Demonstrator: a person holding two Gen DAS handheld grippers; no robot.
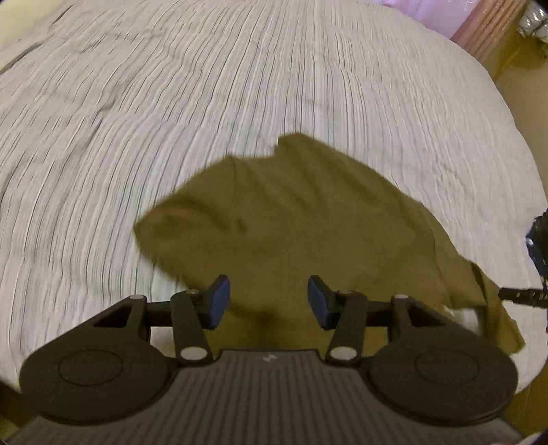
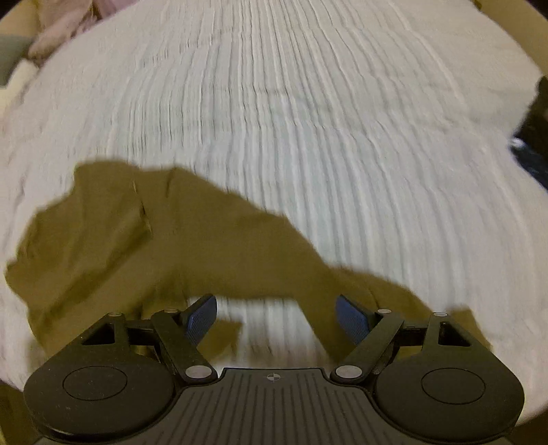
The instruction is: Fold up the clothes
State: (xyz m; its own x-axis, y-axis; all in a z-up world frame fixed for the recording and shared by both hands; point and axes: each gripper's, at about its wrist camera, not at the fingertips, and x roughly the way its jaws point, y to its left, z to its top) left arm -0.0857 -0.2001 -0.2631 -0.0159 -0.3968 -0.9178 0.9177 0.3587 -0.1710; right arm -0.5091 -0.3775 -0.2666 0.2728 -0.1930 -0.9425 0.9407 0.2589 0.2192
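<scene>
Both jaws stand apart with nothing clamped: the left gripper point(image 1: 268, 301) hovers over the near part of an olive shirt point(image 1: 291, 219), and the right gripper point(image 2: 276, 318), spread wider, hangs above a bare patch of bed between two lobes of cloth. Crumpled, the shirt lies unfolded on the bed's ribbed white cover point(image 2: 308, 119). Both views are blurred, and pinkish cloth point(image 2: 61, 30) lies at the far edge in the right one.
</scene>
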